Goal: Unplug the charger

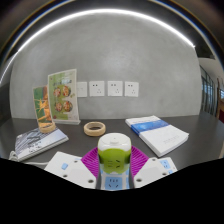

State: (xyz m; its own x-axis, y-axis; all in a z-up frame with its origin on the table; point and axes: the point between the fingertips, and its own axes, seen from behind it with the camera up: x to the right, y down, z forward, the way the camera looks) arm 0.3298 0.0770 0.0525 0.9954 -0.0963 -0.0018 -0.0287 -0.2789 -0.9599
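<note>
A green and white charger (112,155) stands upright between my fingers. Below it is a white block with a blue socket face (112,185) that it seems plugged into. My gripper (112,162) is shut on the charger. The purple pads (91,160) press on both its sides. The charger's prongs are hidden.
On the grey table beyond the fingers lie a roll of tape (95,128), a blue and white book (156,134) to the right, and a stack of magazines (35,146) to the left. A printed display card (57,100) stands behind them. Wall sockets (113,88) line the back wall.
</note>
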